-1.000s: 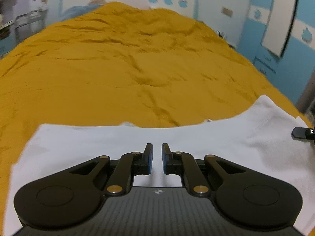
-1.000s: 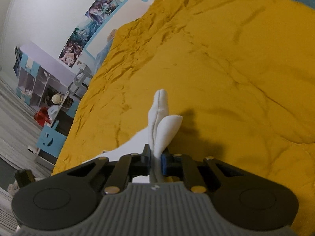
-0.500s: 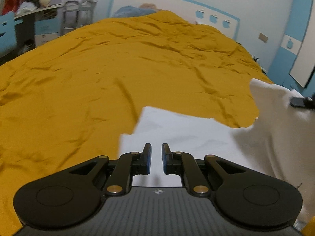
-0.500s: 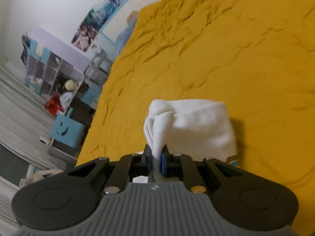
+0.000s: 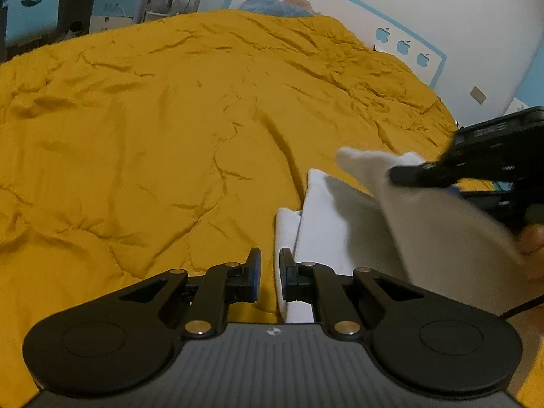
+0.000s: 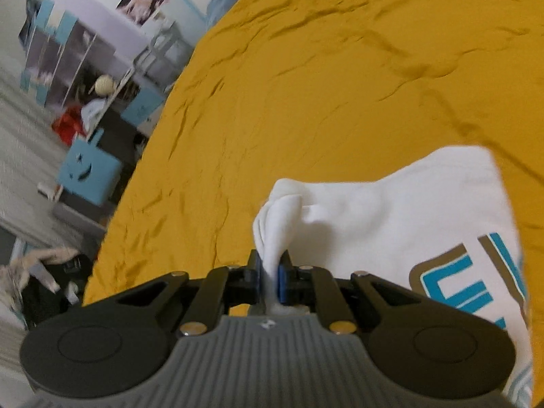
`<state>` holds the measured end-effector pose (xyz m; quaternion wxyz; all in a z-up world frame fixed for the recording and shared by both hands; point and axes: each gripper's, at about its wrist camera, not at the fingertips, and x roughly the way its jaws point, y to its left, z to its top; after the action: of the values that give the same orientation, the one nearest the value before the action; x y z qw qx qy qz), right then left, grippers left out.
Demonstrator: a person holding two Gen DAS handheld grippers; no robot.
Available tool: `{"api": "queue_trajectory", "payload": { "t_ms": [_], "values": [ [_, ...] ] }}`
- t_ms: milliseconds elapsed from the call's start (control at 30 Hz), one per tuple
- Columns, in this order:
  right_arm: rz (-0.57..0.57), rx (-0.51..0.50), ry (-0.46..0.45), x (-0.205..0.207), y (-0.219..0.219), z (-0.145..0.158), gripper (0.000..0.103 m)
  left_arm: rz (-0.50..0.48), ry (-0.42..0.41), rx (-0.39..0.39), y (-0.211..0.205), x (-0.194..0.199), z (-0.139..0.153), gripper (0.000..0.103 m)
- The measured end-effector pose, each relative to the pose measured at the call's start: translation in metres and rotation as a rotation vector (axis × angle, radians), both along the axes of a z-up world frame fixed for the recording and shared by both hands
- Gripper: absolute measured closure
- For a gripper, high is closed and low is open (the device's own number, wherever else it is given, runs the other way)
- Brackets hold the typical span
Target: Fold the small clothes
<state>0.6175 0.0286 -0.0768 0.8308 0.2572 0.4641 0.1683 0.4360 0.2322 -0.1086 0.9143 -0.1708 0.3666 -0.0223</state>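
Note:
A small white shirt point(image 6: 401, 217) with a blue and brown print lies on the yellow bedspread point(image 6: 323, 85). My right gripper point(image 6: 270, 267) is shut on a bunched edge of it and holds that part lifted. In the left wrist view the shirt point(image 5: 326, 224) lies just right of my left gripper point(image 5: 270, 270), which is slightly open and empty, low over the bedspread point(image 5: 153, 153). The right gripper point(image 5: 476, 166) shows there at the right, carrying a raised flap over the shirt.
The bed's edge runs along the left in the right wrist view, with a blue box point(image 6: 88, 170), shelves and floor clutter beyond. A headboard point(image 5: 340, 10) and wall stand at the far end.
My right gripper has swung the held flap leftward over the shirt, showing the printed side. My left gripper has turned left, with the shirt now at its right. Its jaws keep the same gap.

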Motion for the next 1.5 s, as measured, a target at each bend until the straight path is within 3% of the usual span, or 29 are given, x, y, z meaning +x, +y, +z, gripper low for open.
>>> {"api": "queue_trajectory", "payload": {
  "t_ms": [133, 267, 367, 433, 500, 567, 733, 867, 967, 1000, 1133, 1333, 1433, 1500],
  "values": [
    [0.008, -0.05, 0.038, 0.008, 0.025, -0.023, 0.098, -0.001, 0.004, -0.014, 0.003, -0.001, -0.006, 0.092],
    [0.008, -0.017, 0.086, 0.016, 0.03, -0.048, 0.098, 0.001, 0.006, -0.019, 0.005, 0.0, -0.009, 0.092],
    [0.036, -0.046, 0.116, 0.02, 0.037, -0.06, 0.097, 0.0, 0.01, -0.009, 0.003, -0.003, -0.008, 0.092],
    [0.056, -0.066, 0.113, 0.015, 0.042, -0.061, 0.089, 0.002, 0.009, -0.003, 0.004, -0.006, -0.003, 0.092],
    [0.087, -0.046, 0.106, 0.011, 0.046, -0.049, 0.071, 0.004, 0.003, -0.004, 0.005, -0.011, 0.003, 0.092],
    [0.116, -0.009, 0.077, 0.001, 0.048, -0.032, 0.07, 0.01, -0.007, -0.021, 0.008, -0.021, 0.011, 0.092],
    [0.216, 0.021, -0.062, -0.04, 0.036, 0.03, 0.071, 0.003, -0.066, -0.186, 0.022, -0.057, 0.034, 0.092],
    [0.215, -0.003, -0.129, -0.078, -0.003, 0.05, 0.071, 0.016, -0.088, -0.31, 0.03, -0.08, 0.044, 0.089],
    [0.191, -0.073, -0.171, -0.109, -0.038, 0.046, 0.071, 0.044, -0.107, -0.386, 0.033, -0.098, 0.044, 0.067],
    [0.176, -0.083, -0.169, -0.12, -0.052, 0.042, 0.071, 0.05, -0.105, -0.411, 0.034, -0.103, 0.042, 0.064],
    [0.125, -0.105, -0.157, -0.164, -0.1, 0.022, 0.071, 0.078, -0.044, -0.478, 0.034, -0.121, 0.024, 0.064],
    [0.107, -0.18, -0.18, -0.221, -0.128, -0.003, 0.07, 0.094, 0.065, -0.587, 0.027, -0.13, -0.014, 0.059],
    [0.127, -0.252, -0.207, -0.238, -0.127, -0.009, 0.065, 0.102, 0.053, -0.686, 0.025, -0.125, -0.025, 0.05],
    [0.157, -0.301, -0.22, -0.248, -0.124, -0.014, 0.063, 0.12, 0.031, -0.705, 0.023, -0.116, -0.029, 0.047]
  ]
}}
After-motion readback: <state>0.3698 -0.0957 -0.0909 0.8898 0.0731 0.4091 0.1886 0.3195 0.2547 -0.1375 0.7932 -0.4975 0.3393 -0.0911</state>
